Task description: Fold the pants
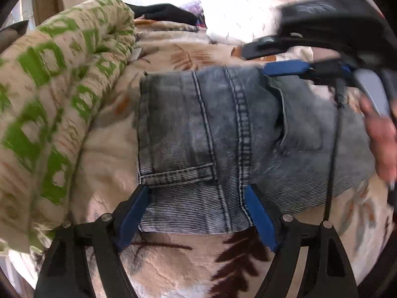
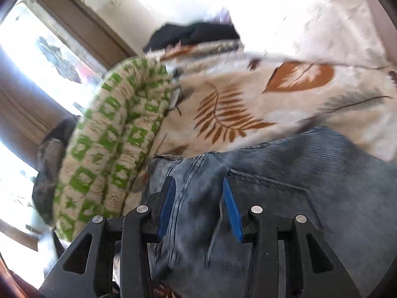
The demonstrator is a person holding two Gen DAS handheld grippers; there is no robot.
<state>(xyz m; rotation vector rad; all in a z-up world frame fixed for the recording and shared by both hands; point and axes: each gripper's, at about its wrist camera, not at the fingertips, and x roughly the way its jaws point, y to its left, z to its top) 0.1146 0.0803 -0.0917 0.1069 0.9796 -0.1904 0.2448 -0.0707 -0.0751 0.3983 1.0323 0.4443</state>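
The faded blue denim pants point(image 1: 223, 134), folded thick at frame centre on the cream leaf-print fleece blanket point(image 1: 173, 268), look heavy and stiff, best gripped at a hem; left gripper point(image 1: 198, 193) and right gripper point(image 2: 198, 186) both gape apart

One pair of jeans point(image 1: 223, 144) is lying at the centre. Two hand-held grippers are showing: the left one point(image 1: 198, 211) at 6 o'clock, the right one point(image 1: 285, 54) at 2 o'clock. One leaf-print blanket point(image 2: 235, 109) is lying underneath. One green-patterned quilt point(image 1: 57, 99) is bunching at 9 o'clock. One dark garment point(image 1: 168, 12) is sitting at 12 o'clock.
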